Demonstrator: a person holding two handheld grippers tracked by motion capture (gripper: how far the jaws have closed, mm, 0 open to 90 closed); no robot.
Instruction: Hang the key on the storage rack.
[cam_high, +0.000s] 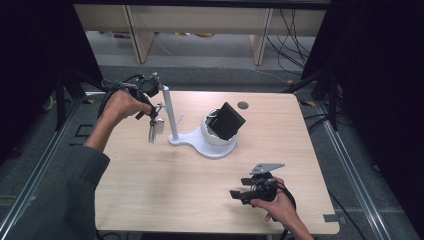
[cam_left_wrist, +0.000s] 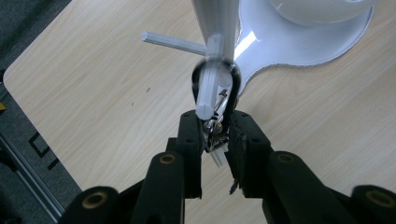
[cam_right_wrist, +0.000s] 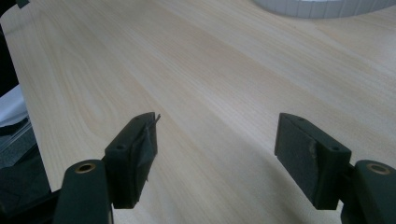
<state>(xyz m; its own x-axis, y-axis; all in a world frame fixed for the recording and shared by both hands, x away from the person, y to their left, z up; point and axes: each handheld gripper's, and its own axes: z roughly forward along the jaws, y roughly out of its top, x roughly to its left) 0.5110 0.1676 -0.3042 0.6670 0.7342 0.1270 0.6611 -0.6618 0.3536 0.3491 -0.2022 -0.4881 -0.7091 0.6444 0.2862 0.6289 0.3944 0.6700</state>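
A white stand has a thin upright pole (cam_high: 169, 110) with short side pegs on a flat base (cam_high: 196, 142). In the left gripper view a dark carabiner loop (cam_left_wrist: 232, 79) with a metal clasp hangs around one white peg (cam_left_wrist: 208, 91). My left gripper (cam_left_wrist: 215, 135) is shut on the clasp just below that peg. In the high view the left gripper (cam_high: 152, 112) is beside the pole, with a pale tag (cam_high: 156, 129) dangling under it. My right gripper (cam_high: 240, 192) rests low at the table's front right, open with nothing between its fingers (cam_right_wrist: 135, 154).
On the stand's base sits a white bowl (cam_high: 210, 136) holding a tilted black box (cam_high: 226, 120). The wooden table (cam_high: 165, 190) has a small round grommet (cam_high: 243, 105) near its far edge. Shelving legs and cables stand on the floor beyond the table.
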